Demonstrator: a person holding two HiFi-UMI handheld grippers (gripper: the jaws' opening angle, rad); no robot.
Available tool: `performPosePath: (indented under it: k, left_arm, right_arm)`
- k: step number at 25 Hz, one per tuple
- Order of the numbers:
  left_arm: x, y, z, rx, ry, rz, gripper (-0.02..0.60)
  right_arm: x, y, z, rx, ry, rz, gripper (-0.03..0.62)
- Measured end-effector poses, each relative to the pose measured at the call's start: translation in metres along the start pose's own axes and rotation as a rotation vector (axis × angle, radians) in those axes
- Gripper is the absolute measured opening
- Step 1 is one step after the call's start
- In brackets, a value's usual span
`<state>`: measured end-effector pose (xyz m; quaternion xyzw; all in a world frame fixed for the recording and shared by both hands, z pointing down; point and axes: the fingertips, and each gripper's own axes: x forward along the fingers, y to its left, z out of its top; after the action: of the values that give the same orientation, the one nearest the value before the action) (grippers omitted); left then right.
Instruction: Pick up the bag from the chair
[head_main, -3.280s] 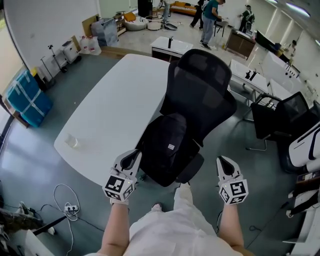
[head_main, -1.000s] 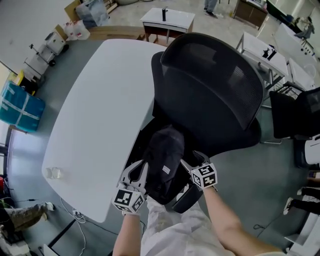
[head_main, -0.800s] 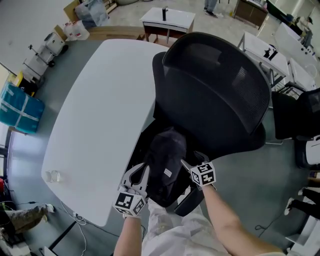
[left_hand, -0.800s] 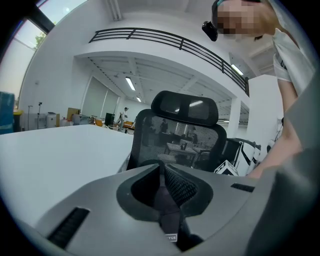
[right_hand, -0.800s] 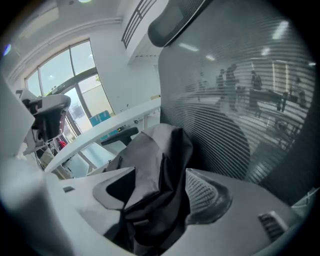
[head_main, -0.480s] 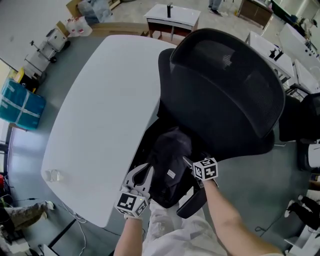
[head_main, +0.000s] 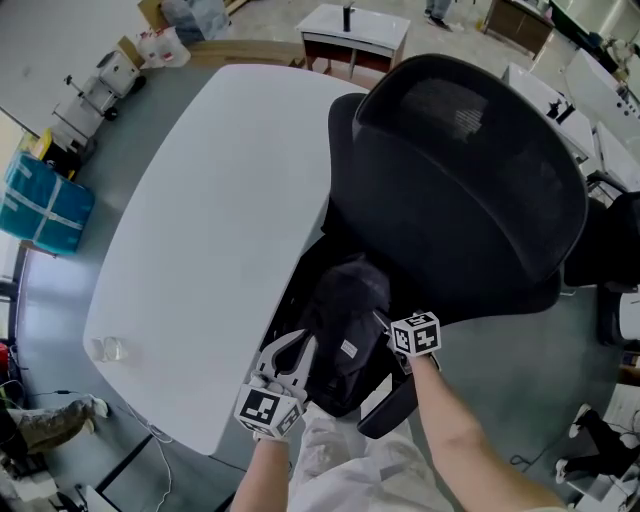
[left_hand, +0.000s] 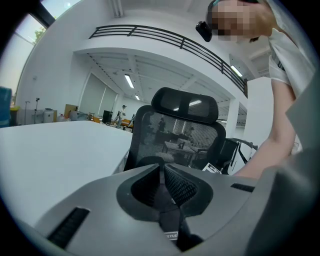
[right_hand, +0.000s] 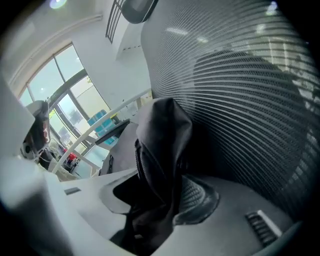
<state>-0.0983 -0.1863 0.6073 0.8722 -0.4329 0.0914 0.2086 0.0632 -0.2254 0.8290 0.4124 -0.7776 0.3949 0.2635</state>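
On our left gripper (head_main: 292, 350) the fingers clamp the black webbing strap (left_hand: 169, 220) of the bag (head_main: 345, 312). Soft, black and dome-topped, it stands upright on the mesh-backed chair (head_main: 470, 170), long axis vertical. Our right gripper (head_main: 386, 328) fingers, just closing, squeeze its crumpled fabric.

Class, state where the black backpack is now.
In the head view, the black backpack is lower centre on the seat of the office chair, just right of the white table.

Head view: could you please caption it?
Left gripper grips black fabric backpack on black mesh chair; right gripper's fingers have just been closing around it.
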Motion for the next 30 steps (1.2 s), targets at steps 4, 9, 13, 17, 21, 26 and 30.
performPosePath:
  k: [4,9,13,17,21,26,30]
  left_arm:
    - [-0.004,0.002,0.003,0.001,-0.008,0.012,0.048]
    - [-0.012,0.006,0.009,0.001,-0.016,0.035,0.048]
    - [-0.021,0.005,0.013,0.003,-0.021,0.044,0.048]
    - [-0.032,0.006,0.015,0.019,-0.004,0.053,0.049]
    - [-0.036,0.011,0.006,0.021,0.021,0.071,0.053]
    - [-0.017,0.021,-0.014,0.025,0.082,0.078,0.219]
    - [0.007,0.028,-0.034,-0.009,0.106,0.07,0.283]
  right_arm:
    - [-0.009,0.016,0.003,-0.041,-0.007,0.006,0.098]
    - [-0.029,0.043,0.002,-0.034,-0.035,0.064,0.063]
    - [-0.047,0.071,0.006,-0.044,-0.08,0.104,0.057]
    - [-0.065,0.101,0.016,-0.104,-0.12,0.149,0.054]
    - [-0.084,0.113,0.029,-0.201,-0.15,0.168,0.054]
    - [-0.103,0.114,0.045,-0.331,-0.169,0.198,0.054]
    - [-0.116,0.102,0.047,-0.373,-0.168,0.198,0.054]
